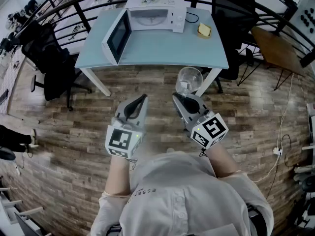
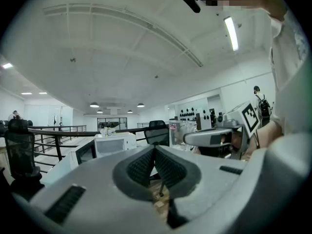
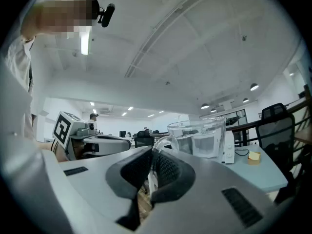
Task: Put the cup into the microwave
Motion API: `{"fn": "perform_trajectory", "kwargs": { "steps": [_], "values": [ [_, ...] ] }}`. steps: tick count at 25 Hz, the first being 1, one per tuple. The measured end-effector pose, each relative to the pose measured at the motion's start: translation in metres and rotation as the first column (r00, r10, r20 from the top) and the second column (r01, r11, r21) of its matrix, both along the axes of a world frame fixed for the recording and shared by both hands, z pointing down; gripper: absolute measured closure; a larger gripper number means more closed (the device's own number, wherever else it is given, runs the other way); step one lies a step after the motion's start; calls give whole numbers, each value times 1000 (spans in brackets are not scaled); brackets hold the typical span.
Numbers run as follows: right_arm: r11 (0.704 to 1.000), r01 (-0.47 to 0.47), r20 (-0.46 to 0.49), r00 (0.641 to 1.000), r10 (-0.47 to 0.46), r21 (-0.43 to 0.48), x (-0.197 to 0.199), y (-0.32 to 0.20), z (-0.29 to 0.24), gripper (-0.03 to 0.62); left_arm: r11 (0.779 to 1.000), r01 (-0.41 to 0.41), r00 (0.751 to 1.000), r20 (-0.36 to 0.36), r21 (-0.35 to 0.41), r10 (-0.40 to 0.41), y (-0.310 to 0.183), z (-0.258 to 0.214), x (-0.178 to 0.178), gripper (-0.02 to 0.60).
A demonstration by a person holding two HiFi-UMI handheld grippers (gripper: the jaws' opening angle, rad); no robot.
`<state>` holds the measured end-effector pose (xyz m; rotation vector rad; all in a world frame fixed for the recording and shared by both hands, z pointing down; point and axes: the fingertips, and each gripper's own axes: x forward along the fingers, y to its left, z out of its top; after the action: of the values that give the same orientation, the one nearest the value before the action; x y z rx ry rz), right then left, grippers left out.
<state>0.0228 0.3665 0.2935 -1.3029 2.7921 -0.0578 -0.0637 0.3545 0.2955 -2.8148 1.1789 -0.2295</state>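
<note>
A clear glass cup [image 1: 189, 79] hangs in the air in front of the table, held by its handle. My right gripper [image 1: 180, 98] is shut on that handle; in the right gripper view the cup [image 3: 197, 138] stands upright just past the jaws [image 3: 153, 165]. My left gripper [image 1: 137, 102] is beside it, level, shut with nothing between its pads [image 2: 154, 165]. The white microwave [image 1: 153, 13] stands at the back of the pale blue table [image 1: 162, 48] with its door [image 1: 117, 37] swung open to the left. It also shows in the left gripper view as the microwave [image 2: 109, 144].
A yellow sponge-like block [image 1: 204, 30] lies on the table right of the microwave. Black office chairs [image 1: 47, 58] stand left and right [image 1: 231, 14] of the table. A dark railing [image 1: 64, 4] runs behind. Wooden floor [image 1: 74, 146] lies between me and the table.
</note>
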Motion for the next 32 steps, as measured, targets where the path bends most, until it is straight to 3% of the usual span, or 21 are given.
{"fn": "perform_trajectory", "kwargs": {
  "steps": [14, 22, 32],
  "values": [
    [999, 19, 56, 998, -17, -32, 21, -13, 8, 576, 1000, 10, 1000, -10, -22, -10, -18, 9, 17, 580],
    [995, 68, 57, 996, -64, -67, 42, -26, 22, 576, 996, 87, 995, -53, -6, -87, -26, 14, 27, 580],
    [988, 115, 44, 993, -111, -99, 33, -103, 38, 576, 993, 107, 994, -16, -58, -108, -102, 34, 22, 580]
  ]
}}
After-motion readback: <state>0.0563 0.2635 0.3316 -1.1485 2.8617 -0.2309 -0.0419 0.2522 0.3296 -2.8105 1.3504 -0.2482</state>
